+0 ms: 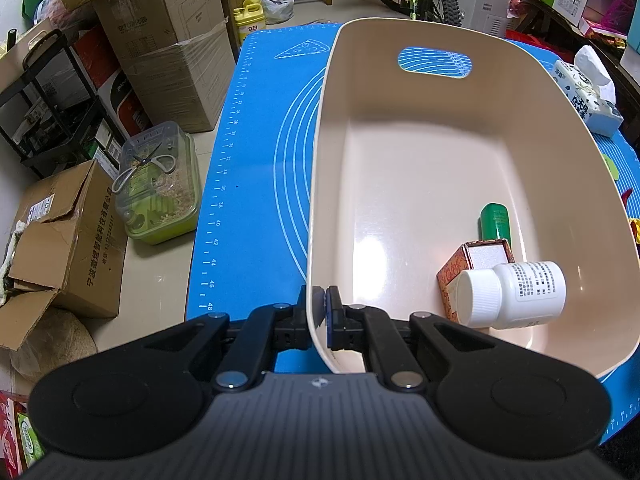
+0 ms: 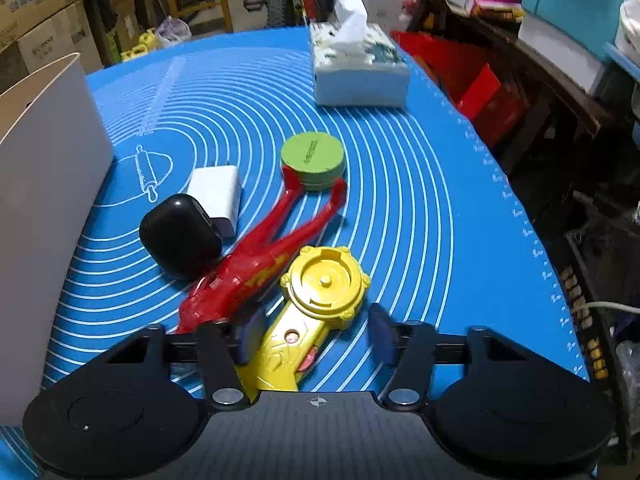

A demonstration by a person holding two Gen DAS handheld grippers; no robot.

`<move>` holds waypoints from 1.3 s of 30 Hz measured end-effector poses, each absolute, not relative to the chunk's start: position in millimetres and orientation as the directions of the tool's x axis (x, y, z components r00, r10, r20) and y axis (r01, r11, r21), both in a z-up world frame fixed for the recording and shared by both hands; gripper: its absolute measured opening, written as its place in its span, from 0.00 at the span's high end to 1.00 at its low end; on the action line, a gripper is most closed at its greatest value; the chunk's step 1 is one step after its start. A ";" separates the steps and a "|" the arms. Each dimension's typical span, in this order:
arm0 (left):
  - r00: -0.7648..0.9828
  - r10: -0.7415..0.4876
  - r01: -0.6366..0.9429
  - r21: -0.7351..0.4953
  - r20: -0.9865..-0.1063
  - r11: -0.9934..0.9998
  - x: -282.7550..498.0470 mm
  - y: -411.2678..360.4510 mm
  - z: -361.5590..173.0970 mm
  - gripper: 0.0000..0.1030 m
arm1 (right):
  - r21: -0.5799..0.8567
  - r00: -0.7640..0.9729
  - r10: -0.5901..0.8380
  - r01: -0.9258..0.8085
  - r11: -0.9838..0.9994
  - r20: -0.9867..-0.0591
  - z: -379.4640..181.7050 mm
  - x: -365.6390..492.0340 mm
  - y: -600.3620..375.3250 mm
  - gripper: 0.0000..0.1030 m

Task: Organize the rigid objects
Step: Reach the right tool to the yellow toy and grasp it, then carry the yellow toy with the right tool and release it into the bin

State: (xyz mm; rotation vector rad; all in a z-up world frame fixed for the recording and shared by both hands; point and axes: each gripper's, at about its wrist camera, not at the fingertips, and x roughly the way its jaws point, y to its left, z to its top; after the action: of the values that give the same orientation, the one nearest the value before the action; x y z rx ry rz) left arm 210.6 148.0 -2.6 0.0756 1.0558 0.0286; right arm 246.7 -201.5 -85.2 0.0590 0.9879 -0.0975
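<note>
My left gripper is shut on the near left rim of a beige plastic basin, one pad inside the wall and one outside. Inside the basin lie a white pill bottle, a small patterned box and a green bottle. My right gripper stands open astride the handle of a yellow toy launcher; the left pad is close against the handle and the right pad is clear of it. Beside the launcher lie a red toy, a black case, a white charger and a green round tin.
A blue baking mat covers the table. A tissue pack sits at the far side. The basin's outer wall rises at the left of the right wrist view. Cardboard boxes and a plastic container stand on the floor to the left.
</note>
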 end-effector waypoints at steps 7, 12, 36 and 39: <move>0.491 0.060 0.014 0.076 -0.869 0.997 210.3 148.3 -2.9 0.92 | 0.042 0.612 -0.032 0.106 0.993 -0.790 -84.6 232.7 -209.8 0.56; 0.491 0.061 0.014 0.077 -0.869 0.997 210.7 148.2 -2.8 0.92 | 0.027 0.656 -0.036 0.086 0.996 -0.754 -75.4 223.4 -209.9 0.56; 0.493 0.060 0.013 0.076 -0.868 0.997 210.9 147.2 -2.7 0.92 | 0.084 0.839 0.255 -0.245 0.966 -0.481 63.6 228.5 -88.6 0.56; 0.494 0.058 0.017 0.077 -0.868 0.997 212.0 146.8 -2.5 0.92 | 0.080 0.820 0.287 -0.286 0.955 -0.495 60.3 240.7 -60.8 0.56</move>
State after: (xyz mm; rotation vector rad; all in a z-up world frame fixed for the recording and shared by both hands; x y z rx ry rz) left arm 212.0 146.8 -2.5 0.0785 1.0543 0.0251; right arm 240.7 -60.8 60.3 0.0026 0.5279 0.3050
